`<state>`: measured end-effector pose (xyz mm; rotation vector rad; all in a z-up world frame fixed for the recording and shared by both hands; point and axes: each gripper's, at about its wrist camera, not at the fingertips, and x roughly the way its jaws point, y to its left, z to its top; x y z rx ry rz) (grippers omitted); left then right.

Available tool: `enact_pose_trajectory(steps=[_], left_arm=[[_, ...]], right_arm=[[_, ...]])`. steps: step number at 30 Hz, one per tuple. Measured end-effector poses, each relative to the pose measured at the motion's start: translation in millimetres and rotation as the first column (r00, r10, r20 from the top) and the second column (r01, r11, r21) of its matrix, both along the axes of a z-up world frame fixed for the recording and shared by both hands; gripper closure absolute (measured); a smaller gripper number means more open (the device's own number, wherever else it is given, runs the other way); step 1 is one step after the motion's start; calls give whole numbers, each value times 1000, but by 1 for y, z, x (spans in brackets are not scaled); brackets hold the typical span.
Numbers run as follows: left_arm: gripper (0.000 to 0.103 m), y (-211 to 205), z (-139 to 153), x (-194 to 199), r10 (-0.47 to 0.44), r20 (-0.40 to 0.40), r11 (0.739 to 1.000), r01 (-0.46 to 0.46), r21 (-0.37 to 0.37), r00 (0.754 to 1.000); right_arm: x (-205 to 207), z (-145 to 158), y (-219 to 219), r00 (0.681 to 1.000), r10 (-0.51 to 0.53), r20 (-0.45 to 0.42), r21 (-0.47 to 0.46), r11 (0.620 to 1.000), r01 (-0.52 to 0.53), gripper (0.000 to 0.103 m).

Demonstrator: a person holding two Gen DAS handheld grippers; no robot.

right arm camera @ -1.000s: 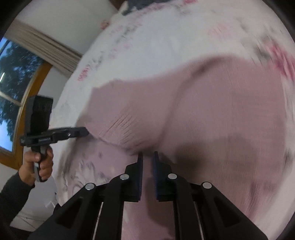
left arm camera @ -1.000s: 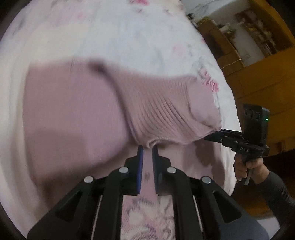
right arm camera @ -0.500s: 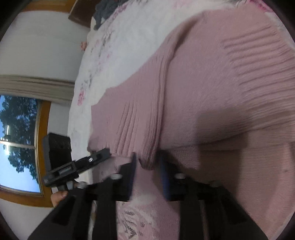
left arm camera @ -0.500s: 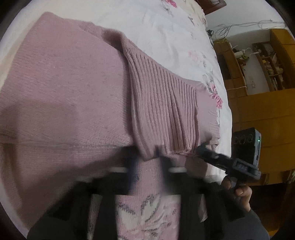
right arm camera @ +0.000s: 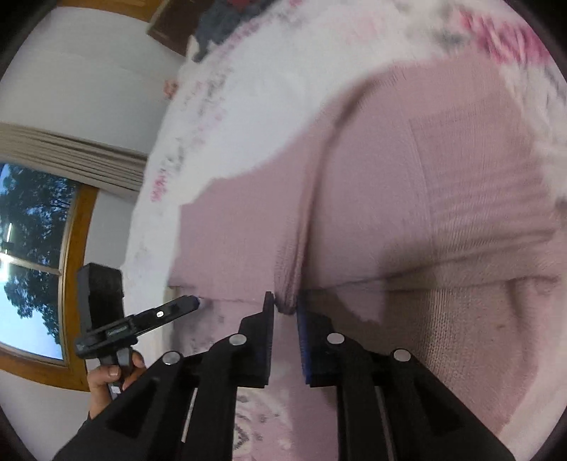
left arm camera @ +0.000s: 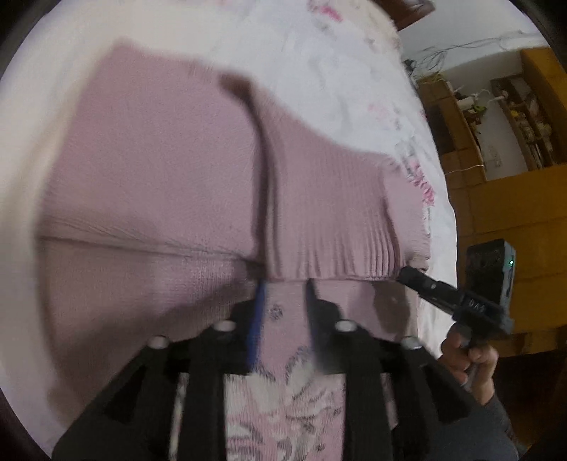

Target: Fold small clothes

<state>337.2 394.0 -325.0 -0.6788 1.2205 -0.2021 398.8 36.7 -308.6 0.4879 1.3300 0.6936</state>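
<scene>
A pink knit sweater (left arm camera: 159, 170) lies on a white floral bedsheet (left arm camera: 301, 71), its ribbed part (left arm camera: 336, 230) folded over the body. My left gripper (left arm camera: 286, 283) is open, fingertips at the ribbed edge with nothing pinched. The right gripper (left arm camera: 407, 273) touches that edge's right corner. In the right wrist view my right gripper (right arm camera: 285, 301) is shut on a fold of the sweater (right arm camera: 407, 212), and the left gripper (right arm camera: 193, 302) sits at the folded part's left corner. A flower pattern (left arm camera: 283, 407) shows on the sweater below the fingers.
Wooden shelves and cabinets (left arm camera: 496, 124) stand right of the bed. A wood-framed window (right arm camera: 32, 266) with a curtain is to the left. Dark clothing (right arm camera: 226, 17) lies at the bed's far end. A hand (left arm camera: 467, 354) holds the right gripper's handle.
My left gripper's fingers have spread and let go of the ribbed edge. The folded part has been brought down onto the sweater's body. The right gripper still pinches a fold.
</scene>
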Motion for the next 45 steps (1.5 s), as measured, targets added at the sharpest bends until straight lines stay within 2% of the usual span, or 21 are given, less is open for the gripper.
enact_pose_trajectory(steps=[3, 5, 6, 9, 10, 12, 13, 14, 15, 16, 17, 19, 21, 24, 28, 30, 34, 38, 41, 44, 45], left_arm=[[74, -6, 16, 6, -5, 93, 997, 11, -72, 996], [73, -14, 9, 17, -8, 96, 994, 18, -106, 995], [73, -18, 4, 22, -14, 84, 994, 23, -107, 996], [74, -25, -31, 33, -35, -32, 999, 34, -37, 999], [75, -23, -42, 31, -38, -55, 998, 36, -46, 998], [75, -14, -42, 23, -20, -61, 996, 15, -92, 998], [70, -10, -36, 17, -5, -54, 993, -1, -114, 999], [63, -5, -28, 9, 7, -36, 992, -12, -128, 999], [47, -1, -16, -4, 21, -13, 991, -23, -132, 1000], [37, 2, -8, -16, 25, 2, 991, -24, -132, 1000], [34, 5, 1, -29, 21, 13, 991, -19, -129, 1000], [25, 9, 19, -66, -5, 16, 995, 7, -101, 1000], [22, 14, 32, -114, -30, -2, 997, 29, -74, 1000], [21, 25, 41, -174, -26, -59, 1000, 26, -6, 998], [20, 49, 33, -240, 42, -125, 999, -41, 11, 991], [20, 56, 21, -267, 72, -171, 997, -76, -18, 983], [20, 51, -8, -282, 74, -242, 988, -105, -117, 967], [20, 31, -24, -297, 33, -282, 989, -72, -127, 959], [21, 20, -37, -308, -4, -317, 984, -54, -172, 948], [24, -1, -40, -304, -37, -307, 984, -19, -178, 951], [28, -2, -40, -303, -39, -306, 982, -20, -186, 951]], right_arm=[[2, 8, 7, 999, -17, 37, 22, 1000, 16, 89], [5, 4, 10, 999, -33, 38, 6, 999, 33, 89], [6, 0, 10, 999, -41, 30, 10, 999, 41, 89], [8, -21, 9, 998, -50, -26, 6, 999, 50, 91], [8, -30, 8, 998, -48, -48, -15, 999, 47, 100], [6, -35, 0, 998, -43, -48, -42, 998, 41, 103], [3, -32, -6, 997, -50, -60, -39, 998, 48, 91], [-1, -28, -12, 997, -55, -62, -38, 998, 53, 87], [-6, -22, -19, 997, -49, -59, -20, 999, 48, 82], [-16, -14, -30, 998, -35, -57, -8, 999, 34, 78], [-23, -8, -35, 998, -23, -57, -7, 1000, 23, 74], [-51, 2, -61, 998, 10, -68, -11, 1000, -11, 58], [-79, 6, -88, 996, 21, -86, -35, 999, -24, 56], [-130, 3, -134, 992, 17, -129, -85, 996, -28, 54], [-189, -14, -181, 975, -51, -217, -105, 994, 29, 51], [-205, -21, -186, 971, -57, -234, -104, 994, 34, 51], [-229, -35, -180, 961, -73, -266, -75, 996, 55, 49], [-238, -46, -168, 952, -67, -298, -69, 996, 49, 47], [-249, -48, -161, 946, -38, -323, -55, 998, 21, 47], [-254, -42, -149, 950, -5, -314, -59, 998, -14, 47], [-258, -40, -147, 950, -5, -313, -49, 999, -11, 47]])
